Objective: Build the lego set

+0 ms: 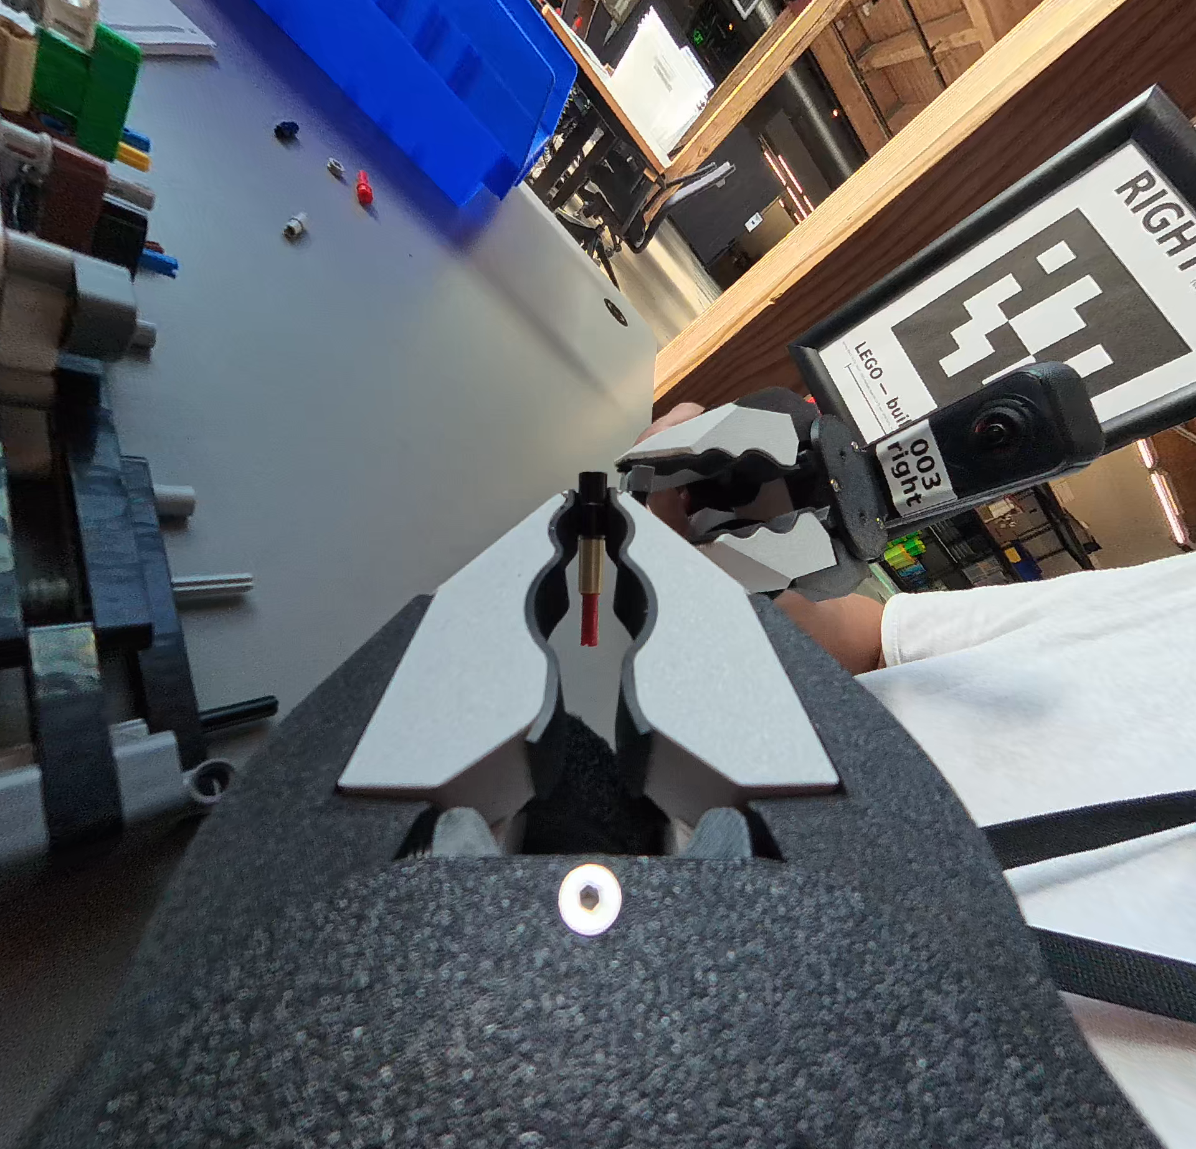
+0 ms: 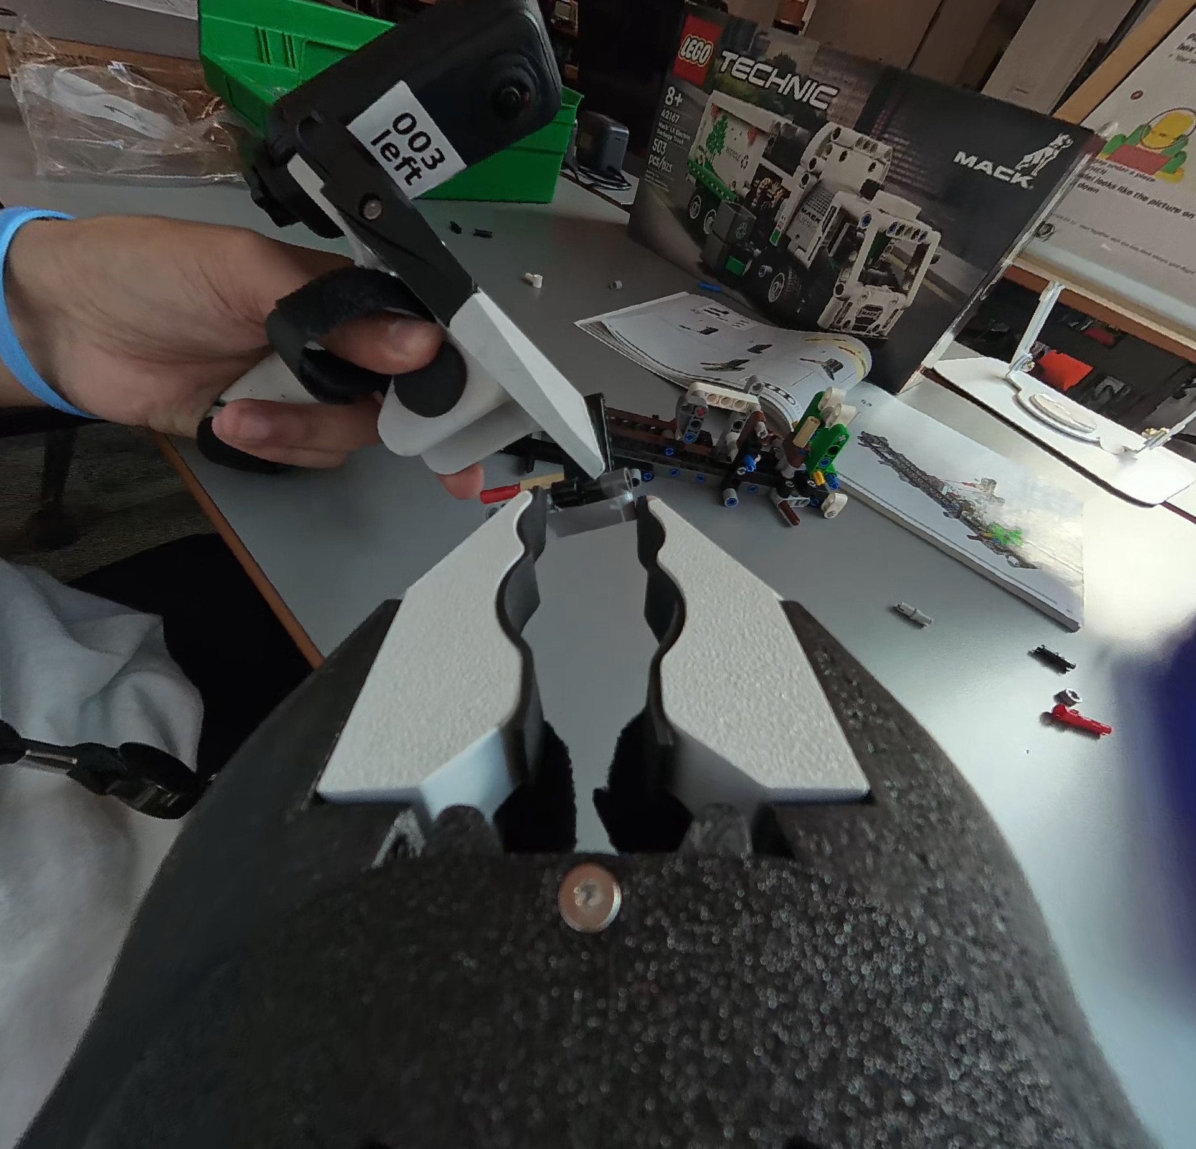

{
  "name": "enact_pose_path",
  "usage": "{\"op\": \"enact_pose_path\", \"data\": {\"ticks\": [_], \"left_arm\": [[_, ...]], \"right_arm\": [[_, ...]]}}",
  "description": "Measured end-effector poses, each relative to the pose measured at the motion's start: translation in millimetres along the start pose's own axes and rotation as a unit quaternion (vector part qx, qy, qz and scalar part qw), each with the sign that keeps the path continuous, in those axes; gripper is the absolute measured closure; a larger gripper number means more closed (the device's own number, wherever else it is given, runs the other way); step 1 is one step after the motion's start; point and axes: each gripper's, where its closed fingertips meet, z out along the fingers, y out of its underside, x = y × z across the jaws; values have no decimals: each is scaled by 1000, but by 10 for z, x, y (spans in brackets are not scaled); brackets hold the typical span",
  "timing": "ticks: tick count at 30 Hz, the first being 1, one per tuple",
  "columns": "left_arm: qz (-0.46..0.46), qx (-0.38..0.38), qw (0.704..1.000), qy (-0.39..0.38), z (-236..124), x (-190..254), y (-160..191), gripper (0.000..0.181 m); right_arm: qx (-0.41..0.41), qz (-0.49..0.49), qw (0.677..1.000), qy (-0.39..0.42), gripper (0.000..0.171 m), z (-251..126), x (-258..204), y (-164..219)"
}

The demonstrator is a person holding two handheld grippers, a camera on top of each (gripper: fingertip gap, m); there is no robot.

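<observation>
My left gripper [image 1: 592, 503] is shut on a short rod assembly [image 1: 590, 561]: a black connector at the tips, then a tan sleeve, then a red axle end. In the right wrist view the left gripper [image 2: 598, 467] points down from the upper left, with the red end [image 2: 501, 493] sticking out to the left. My right gripper [image 2: 589, 506] is shut on a small grey Technic piece [image 2: 592, 521] at its fingertips. The black connector touches that grey piece. The half-built truck chassis [image 2: 744, 451] lies on the table behind, and also shows at the left in the left wrist view [image 1: 77, 406].
The set's box [image 2: 841, 179], an open instruction booklet [image 2: 712, 341] and a green bin [image 2: 291, 50] stand behind. A blue bin [image 1: 401, 63] and a framed marker sign [image 1: 1035, 276] are nearby. Loose pieces lie on the grey table, including a red pin [image 2: 1077, 723]. Only a small space, under 4 cm, lies between the two pairs of fingers. Left tips and right tips are each some 25 cm from the red pin [image 2: 1077, 723].
</observation>
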Motion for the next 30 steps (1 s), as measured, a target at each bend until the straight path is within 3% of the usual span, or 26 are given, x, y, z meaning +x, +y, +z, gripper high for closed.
{"op": "enact_pose_path", "data": {"ticks": [19,26,30], "left_arm": [[92,-17,995,-27,19,69,18,176],[183,-22,983,-26,-11,169,-9,176],[193,-51,977,-73,-4,3,47,175]], "right_arm": [[-7,4,1000,-9,145,-37,-8,13],[24,-75,997,2,144,-74,-37,-64],[8,-10,999,-38,145,-3,-65,-7]]}}
